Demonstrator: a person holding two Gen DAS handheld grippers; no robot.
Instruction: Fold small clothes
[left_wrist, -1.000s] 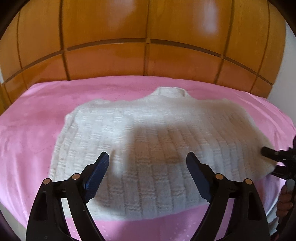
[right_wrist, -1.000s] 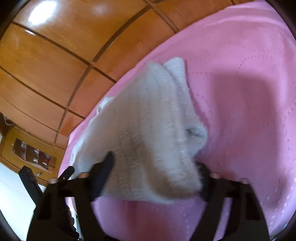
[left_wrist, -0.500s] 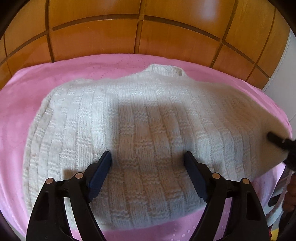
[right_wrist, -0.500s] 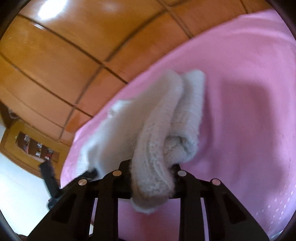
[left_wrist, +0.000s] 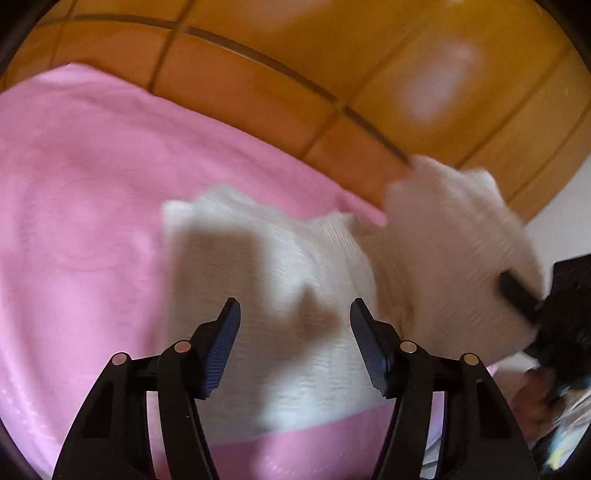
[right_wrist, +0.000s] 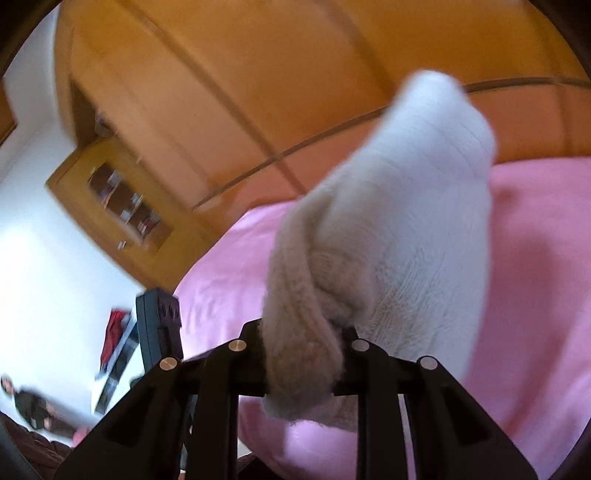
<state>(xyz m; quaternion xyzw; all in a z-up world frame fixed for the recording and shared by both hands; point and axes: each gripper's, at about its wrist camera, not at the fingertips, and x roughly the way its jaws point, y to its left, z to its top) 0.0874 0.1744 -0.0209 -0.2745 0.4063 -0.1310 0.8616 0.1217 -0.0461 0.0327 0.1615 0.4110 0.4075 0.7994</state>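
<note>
A cream knitted sweater (left_wrist: 288, 280) lies on the pink bedspread (left_wrist: 81, 221), and its right side is pulled up off the bed. My right gripper (right_wrist: 303, 347) is shut on a bunched edge of the sweater (right_wrist: 406, 206), which hangs up and away from the jaws. In the left wrist view one of the right gripper's fingers (left_wrist: 517, 295) shows dark against the raised fabric. My left gripper (left_wrist: 295, 332) hovers over the flat part of the sweater. Its jaws are closing, still apart, with knit showing in the gap and no pad pressing on it.
A wooden headboard (left_wrist: 332, 55) of orange panels runs behind the bed. A person's hand (left_wrist: 535, 398) holds the right gripper at the lower right. In the right wrist view a wooden wall shelf (right_wrist: 118, 206) and the left gripper's body (right_wrist: 159, 325) stand to the left.
The right gripper shut on the sweater's edge and lifted it up off the bed. The left gripper swung across the sweater, rolled, and its jaws narrowed.
</note>
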